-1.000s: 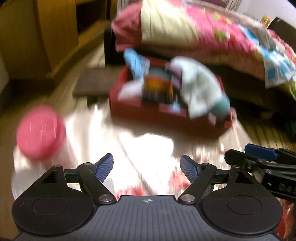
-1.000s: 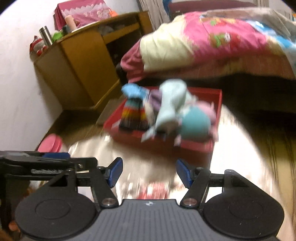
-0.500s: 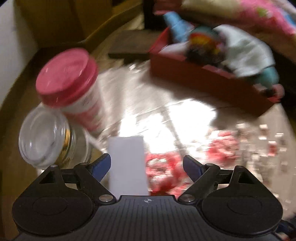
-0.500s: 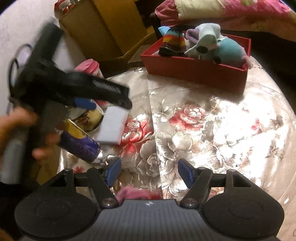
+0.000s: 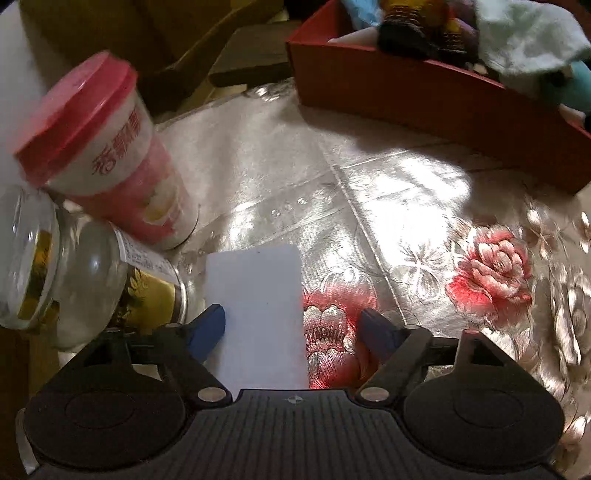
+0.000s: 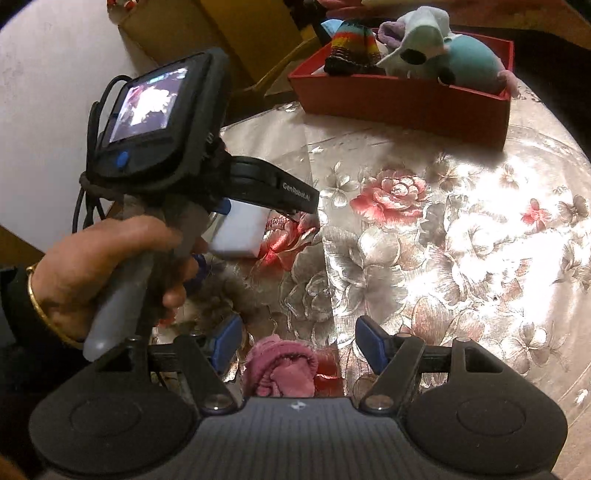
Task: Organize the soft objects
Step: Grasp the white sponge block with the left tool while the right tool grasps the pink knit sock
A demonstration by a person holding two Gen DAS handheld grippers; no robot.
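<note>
A white sponge block (image 5: 258, 317) lies on the floral tablecloth between the open fingers of my left gripper (image 5: 293, 328), its left side close to the left pad. It also shows in the right wrist view (image 6: 240, 232) under the left gripper (image 6: 266, 206). My right gripper (image 6: 299, 341) is open over a pink knitted sock (image 6: 282, 367) at the table's near edge. A red box (image 6: 406, 101) at the far side holds a striped sock (image 6: 352, 46), a pale green cloth (image 6: 421, 40) and a teal plush (image 6: 472, 61).
A pink-lidded cup (image 5: 107, 155) and a glass jar (image 5: 74, 277) stand just left of the sponge. A grey furry item (image 6: 225, 291) lies near the hand holding the left gripper. A wooden cabinet (image 6: 207, 22) stands behind the round table (image 6: 461, 240).
Both grippers swung down from facing the red box toward the near table. The left gripper moved in around the white sponge. The right gripper came over the pink sock.
</note>
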